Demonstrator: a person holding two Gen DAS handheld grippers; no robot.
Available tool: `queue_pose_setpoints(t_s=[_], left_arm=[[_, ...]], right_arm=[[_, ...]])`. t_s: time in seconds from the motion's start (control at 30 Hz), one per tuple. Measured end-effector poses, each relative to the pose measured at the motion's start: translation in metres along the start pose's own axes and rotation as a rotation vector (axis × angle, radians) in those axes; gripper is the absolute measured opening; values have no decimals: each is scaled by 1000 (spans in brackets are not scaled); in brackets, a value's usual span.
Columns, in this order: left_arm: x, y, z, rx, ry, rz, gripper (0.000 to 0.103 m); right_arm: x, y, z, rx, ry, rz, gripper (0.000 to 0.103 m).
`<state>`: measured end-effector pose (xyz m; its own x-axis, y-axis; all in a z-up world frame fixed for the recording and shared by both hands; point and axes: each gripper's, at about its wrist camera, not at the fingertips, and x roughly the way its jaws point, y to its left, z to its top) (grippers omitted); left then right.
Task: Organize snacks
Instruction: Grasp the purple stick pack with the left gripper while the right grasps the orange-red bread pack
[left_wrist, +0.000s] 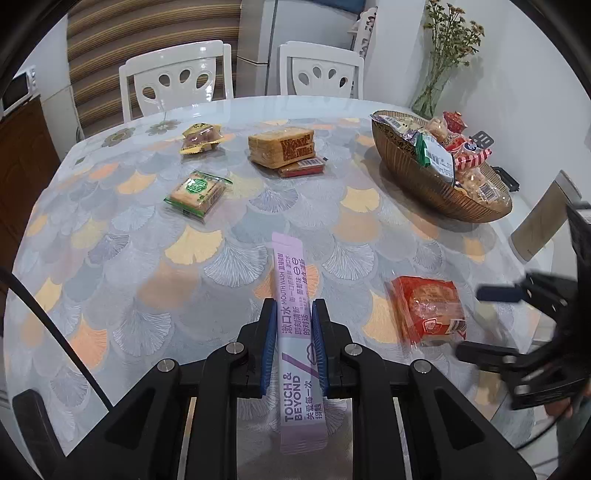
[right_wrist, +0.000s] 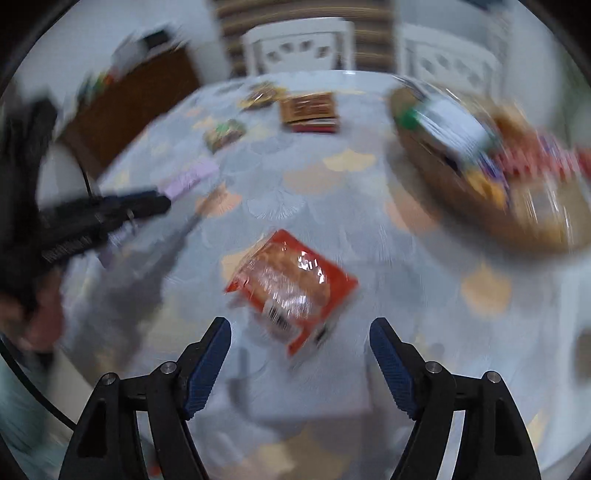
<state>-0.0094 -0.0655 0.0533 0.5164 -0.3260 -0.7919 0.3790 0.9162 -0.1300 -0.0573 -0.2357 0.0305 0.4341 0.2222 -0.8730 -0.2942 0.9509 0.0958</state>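
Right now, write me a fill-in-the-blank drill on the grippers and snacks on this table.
1. The left gripper is shut on a ____ sachet.
2. The right gripper is ____, with the red pack lying just ahead of it.
3. The basket is filled with ____.
4. The green pack lies on the ____.

Missing words: purple; open; snacks; table

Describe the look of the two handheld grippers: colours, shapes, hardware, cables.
Both match. The left gripper and the right gripper have matte black angular linkage arms with triangular cut-outs, joined by round silver pivot pins. The fingers carry dark blue ribbed pads. A thin black cable curves past the left gripper. No sleeves or printed markings are clear.
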Motion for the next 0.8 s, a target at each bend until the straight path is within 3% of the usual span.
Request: queue_pose_setpoints(t_s=[0.1, 0.23, 0.27, 0.33, 0.43, 0.6, 0.8], left_arm=[[1, 1, 2, -7, 5, -2, 16], [4, 3, 5, -9, 13, 6, 16], [6, 3, 6, -9, 15, 5, 16], [9, 1, 8, -7, 21, 4, 16], [13, -2, 11, 0, 26, -7, 16], [16, -8, 14, 14, 27, -12, 16], [17, -3, 15, -1, 33, -7, 16]], right_arm=[[25, 2, 13, -118, 53, -22, 75], [46, -9, 28, -113, 56, 4, 74], [48, -10, 31, -104, 46, 8, 72], [48, -11, 33, -93, 32, 7, 57], [46, -14, 36, -53, 9, 53, 50], [42, -13, 30, -42, 6, 65, 46], [30, 7, 24, -65, 64, 221, 43]])
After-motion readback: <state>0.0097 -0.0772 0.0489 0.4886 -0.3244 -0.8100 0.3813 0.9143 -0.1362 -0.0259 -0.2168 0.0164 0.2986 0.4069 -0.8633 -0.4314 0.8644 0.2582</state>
